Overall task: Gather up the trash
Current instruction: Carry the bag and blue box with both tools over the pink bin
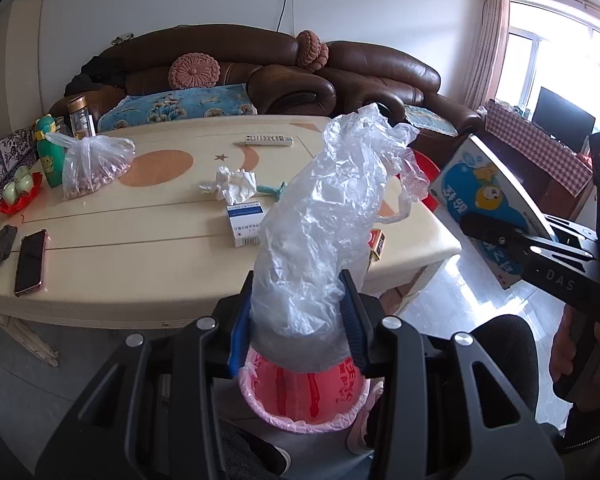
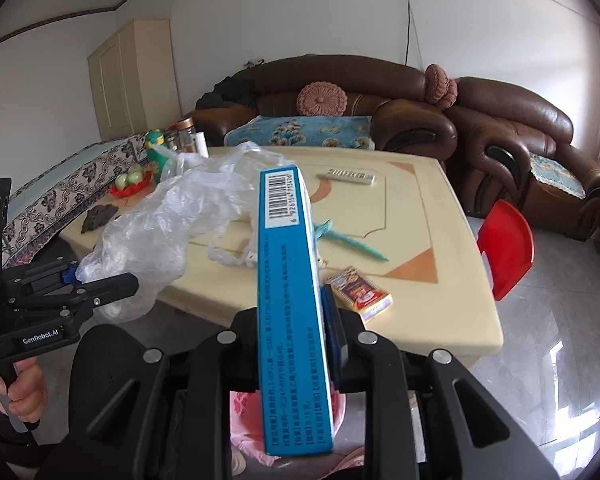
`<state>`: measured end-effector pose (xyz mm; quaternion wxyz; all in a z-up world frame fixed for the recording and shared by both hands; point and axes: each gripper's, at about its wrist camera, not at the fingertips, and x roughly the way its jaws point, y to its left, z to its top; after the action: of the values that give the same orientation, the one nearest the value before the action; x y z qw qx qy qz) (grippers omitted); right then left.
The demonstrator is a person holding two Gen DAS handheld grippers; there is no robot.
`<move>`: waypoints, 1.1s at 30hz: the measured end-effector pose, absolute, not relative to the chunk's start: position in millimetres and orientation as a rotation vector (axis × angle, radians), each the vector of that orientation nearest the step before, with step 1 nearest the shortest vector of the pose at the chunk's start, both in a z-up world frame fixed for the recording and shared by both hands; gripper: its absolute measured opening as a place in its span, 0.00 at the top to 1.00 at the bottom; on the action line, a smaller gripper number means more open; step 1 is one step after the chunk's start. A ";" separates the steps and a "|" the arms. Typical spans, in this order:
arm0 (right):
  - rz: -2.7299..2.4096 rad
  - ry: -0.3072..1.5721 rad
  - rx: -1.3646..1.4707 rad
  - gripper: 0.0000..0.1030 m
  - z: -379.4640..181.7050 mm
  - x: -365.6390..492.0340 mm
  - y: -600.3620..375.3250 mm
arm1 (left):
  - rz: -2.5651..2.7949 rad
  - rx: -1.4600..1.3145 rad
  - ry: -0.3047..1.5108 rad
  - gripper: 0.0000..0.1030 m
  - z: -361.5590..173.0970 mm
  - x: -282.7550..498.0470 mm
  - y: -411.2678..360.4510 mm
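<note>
Trash is in both grippers right now — the left gripper (image 1: 298, 320) has its jaws squeezed on a crumpled clear plastic bag (image 1: 332, 208) that sticks up well past the fingertips, and the right gripper (image 2: 296, 320) is clamped on a blue box (image 2: 288, 280) held edge-on, barcode at the far end. Both sit right over the pink-lined trash bin (image 1: 300, 392), which you can see below the jaws in each wrist view. From the left camera the blue box (image 1: 488, 192) shows its cartoon-printed face off to the right, gripped by the other tool. Still lying on the cream coffee table (image 1: 140, 248): a wadded white tissue (image 1: 230, 184), a small white-and-blue medicine box (image 1: 246, 224) just in front of it, a teal stick-like thing (image 1: 272, 190) beside the tissue, and a small red-and-yellow pack (image 2: 360, 294) near the table's front edge. Other stuff on the table: a remote (image 1: 269, 140) toward the far side, a phone (image 1: 30, 262) at the left end, a tied bag of something reddish (image 1: 94, 168), and a green bottle (image 1: 50, 156). Brown leather sofa (image 1: 260, 68) behind it, red stool (image 2: 506, 248) by the table's right side.
</note>
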<state>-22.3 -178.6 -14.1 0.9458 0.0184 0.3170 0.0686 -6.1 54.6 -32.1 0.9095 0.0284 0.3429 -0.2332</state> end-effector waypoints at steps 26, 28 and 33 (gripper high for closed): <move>0.239 0.918 0.038 0.80 -139.8 -5.6 -142.2 | -0.461 0.087 0.955 0.61 -142.0 -14.6 72.4; 0.242 0.934 0.043 0.80 -147.1 -3.4 -142.1 | -0.468 0.103 0.970 0.61 -149.0 -17.3 69.9; 0.241 0.971 0.048 0.80 -164.2 2.7 -143.2 | -0.467 0.130 1.039 0.61 -175.0 -14.7 66.0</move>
<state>2.7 -143.2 -164.2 0.8771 0.0231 0.4656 0.1154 -14.7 66.0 -175.0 0.8402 0.0615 0.4915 -0.2208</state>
